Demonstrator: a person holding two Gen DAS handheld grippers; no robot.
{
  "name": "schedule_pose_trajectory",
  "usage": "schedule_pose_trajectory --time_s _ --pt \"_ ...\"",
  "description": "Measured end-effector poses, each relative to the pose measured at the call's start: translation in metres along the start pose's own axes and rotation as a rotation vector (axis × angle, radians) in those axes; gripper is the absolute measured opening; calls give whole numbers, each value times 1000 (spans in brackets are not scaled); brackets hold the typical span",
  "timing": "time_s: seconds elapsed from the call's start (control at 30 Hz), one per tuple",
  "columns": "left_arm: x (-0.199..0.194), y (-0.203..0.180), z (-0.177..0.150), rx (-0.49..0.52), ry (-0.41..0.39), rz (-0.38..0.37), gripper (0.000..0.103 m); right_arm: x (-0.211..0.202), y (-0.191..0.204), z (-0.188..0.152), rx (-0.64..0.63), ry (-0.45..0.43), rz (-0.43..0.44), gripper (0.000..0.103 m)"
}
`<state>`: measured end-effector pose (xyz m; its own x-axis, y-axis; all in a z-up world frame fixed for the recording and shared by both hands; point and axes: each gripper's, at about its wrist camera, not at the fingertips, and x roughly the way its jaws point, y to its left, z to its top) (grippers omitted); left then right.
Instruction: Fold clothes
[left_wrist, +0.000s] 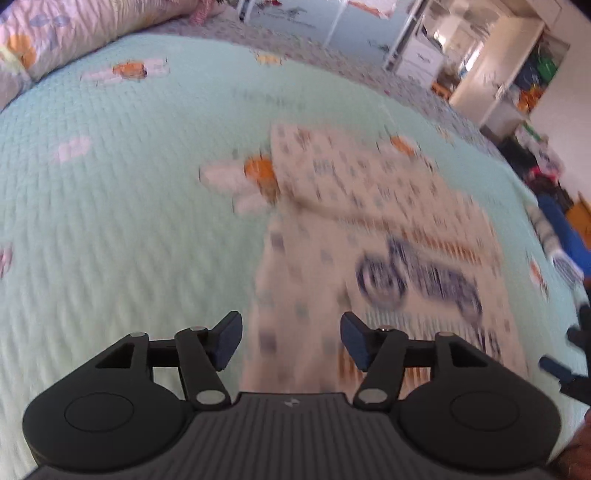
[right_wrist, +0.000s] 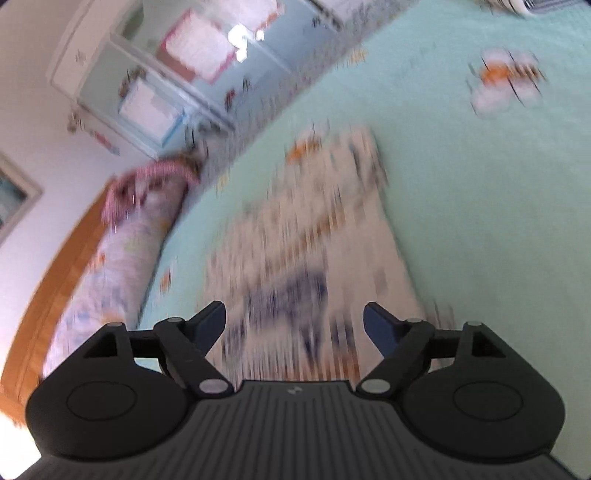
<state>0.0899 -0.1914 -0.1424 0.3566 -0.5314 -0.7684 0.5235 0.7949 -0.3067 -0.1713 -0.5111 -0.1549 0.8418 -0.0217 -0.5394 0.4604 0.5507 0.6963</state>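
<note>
A cream garment (left_wrist: 373, 229) with small blue dots, an orange stripe and a dark blue motorcycle print lies flat on the mint-green bedspread (left_wrist: 129, 206). Its left part looks folded over. My left gripper (left_wrist: 291, 338) is open and empty above the garment's near edge. In the right wrist view the same garment (right_wrist: 306, 243) lies ahead, blurred by motion. My right gripper (right_wrist: 293, 326) is open and empty above the garment's near end. The tip of the right gripper (left_wrist: 561, 365) shows at the right edge of the left wrist view.
A patterned pillow (left_wrist: 74, 33) lies at the bed's far left; it shows as a long roll (right_wrist: 122, 258) beside a wooden headboard (right_wrist: 55, 280). White shelves and drawers (left_wrist: 480, 62) stand beyond the bed. A dark clothes pile (left_wrist: 554, 206) lies at the right.
</note>
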Motion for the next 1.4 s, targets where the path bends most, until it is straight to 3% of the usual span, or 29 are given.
schedule_pose_trajectory --time_s 0.13,0.3,0.4,0.5,0.57,0.67,0.77,0.9,0.97,1.07,1.2,1.27,1.33,1.4 --pt "-17 7 -49 48 22 32 62 -24 -12 -52 -35 132 -151 82" --pt "-61 15 -75 39 -28 18 62 -69 -6 -70 -64 89 -158 83" --pt "-73 5 -76 71 -74 -13 63 -69 13 -71 -125 45 -100 83" --pt "-74 -4 -77 75 -71 -18 63 -31 53 -70 -233 80 -33 83" --pt "-79 -6 -81 70 -78 -19 63 5 90 -76 -371 119 -1 83" --pt "-90 6 -88 -1 -87 -12 63 73 142 -89 -539 176 -26 83" --pt "-101 22 -96 -64 -87 12 63 147 170 -96 -590 237 -64 83" --pt "-116 38 -100 -108 -107 25 63 189 180 -127 -731 247 -185 84" --pt "-120 44 -98 -122 -122 14 63 171 183 -153 -904 245 -190 87" --pt "-114 40 -92 -114 -131 -29 63 111 159 -181 -1000 265 -134 89" --pt "-100 21 -85 -71 -132 -114 63 27 117 -186 -974 292 -69 89" --pt "-89 5 -81 -25 -116 -168 63 -4 100 -174 -919 198 -108 89" --pt "-73 -12 -78 41 -96 -217 65 -18 81 -152 -819 105 -202 89" --pt "-50 -20 -80 67 -50 -180 65 -20 57 -125 -683 31 -286 89"
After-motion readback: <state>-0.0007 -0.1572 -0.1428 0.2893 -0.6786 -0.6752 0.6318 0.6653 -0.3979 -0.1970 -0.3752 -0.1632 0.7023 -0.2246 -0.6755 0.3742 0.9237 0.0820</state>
